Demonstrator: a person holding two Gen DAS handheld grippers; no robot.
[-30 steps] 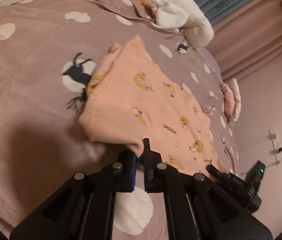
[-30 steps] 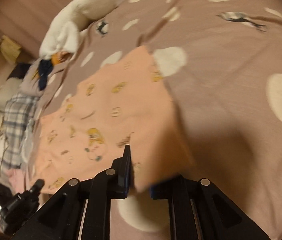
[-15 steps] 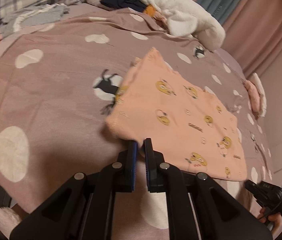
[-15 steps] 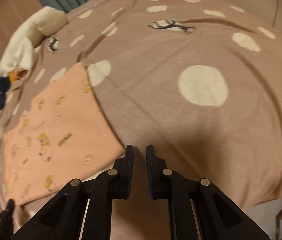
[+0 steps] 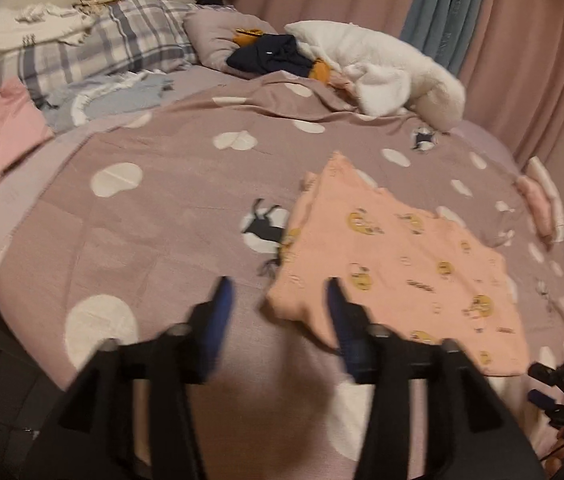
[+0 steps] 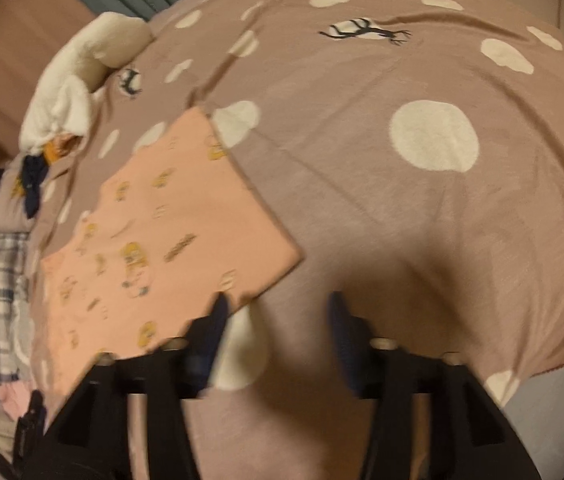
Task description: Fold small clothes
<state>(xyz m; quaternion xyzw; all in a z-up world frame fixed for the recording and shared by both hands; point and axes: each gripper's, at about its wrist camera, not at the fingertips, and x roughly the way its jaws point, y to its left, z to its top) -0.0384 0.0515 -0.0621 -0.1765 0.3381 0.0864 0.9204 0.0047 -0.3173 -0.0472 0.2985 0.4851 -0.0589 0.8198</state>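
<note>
Peach garment (image 5: 398, 256) lies flat ahead; both grippers (image 5: 277, 308) (image 6: 275, 320) spread, empty. Pinch near corners evenly, fold forward.

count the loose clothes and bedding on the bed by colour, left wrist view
peach garment: 1
pink garment: 1
pink folded piece: 1
white fleece: 1
navy garment: 1
light blue piece: 1
plaid pillow: 1
total: 7

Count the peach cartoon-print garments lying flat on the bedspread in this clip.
1. The peach garment lies flat on the dotted bedspread, ahead of both open grippers; more clothes are heaped near the pillows, so others may be hidden.
</note>
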